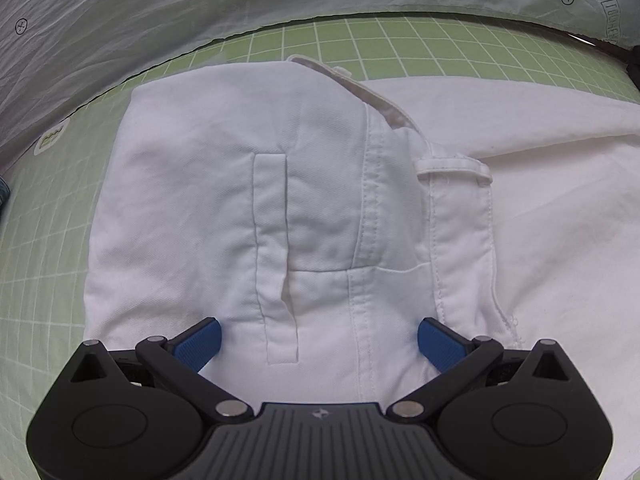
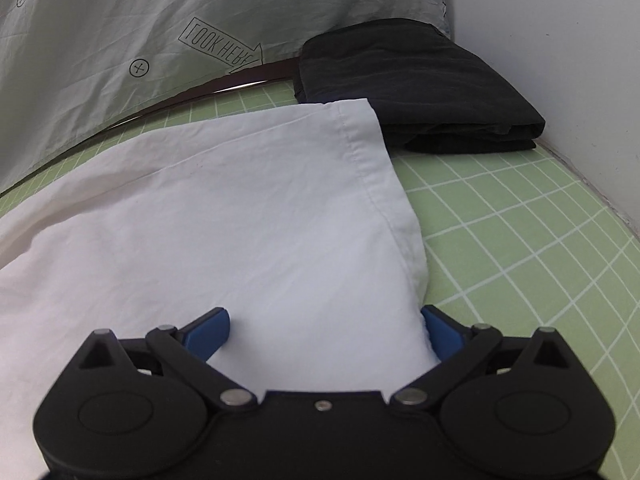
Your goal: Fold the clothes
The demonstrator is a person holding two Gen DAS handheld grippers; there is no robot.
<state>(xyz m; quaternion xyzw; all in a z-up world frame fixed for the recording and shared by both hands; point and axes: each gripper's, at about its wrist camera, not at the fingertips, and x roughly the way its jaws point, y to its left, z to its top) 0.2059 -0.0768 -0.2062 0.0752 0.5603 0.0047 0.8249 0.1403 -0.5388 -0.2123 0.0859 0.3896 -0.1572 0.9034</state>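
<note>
Two hand-held grippers are seen over a pair of white trousers [image 1: 304,208] that is spread on a green cutting mat [image 1: 40,280] with a pale grid.

From the left wrist view, the waist end of the trousers is shown folded over on itself, with a welt pocket [image 1: 274,256] running lengthwise and a belt loop [image 1: 452,166] lying across the stitched waistband seam. The left gripper [image 1: 318,340] is held above this folded part, its blue pads [image 1: 198,344] spread wide with white cloth lying between them; no pad is seen pressing on the fabric, so nothing is clamped. A rumpled grey printed sheet [image 1: 200,8] is draped along the far edge of the mat.

From the right wrist view, the leg end of the trousers [image 2: 240,220] is seen, its hemmed cuff [image 2: 372,168] lying flat toward the far side of the mat [image 2: 520,240]. The right gripper [image 2: 326,330] is placed at the near edge of this leg, jaws set wide apart. The cloth's right edge is just beside the right blue pad [image 2: 442,332], while the left pad rests over the fabric; whether either pad touches the cloth cannot be told, but no pinch is made.

Beyond the cuff, a folded black garment [image 2: 420,84] is laid in the mat's far corner, against a white wall [image 2: 560,40]. The cuff's far corner is touching or overlapping the black garment. The grey sheet [image 2: 160,40], printed with an arrow reading "LOOK HERE", is seen behind both.
</note>
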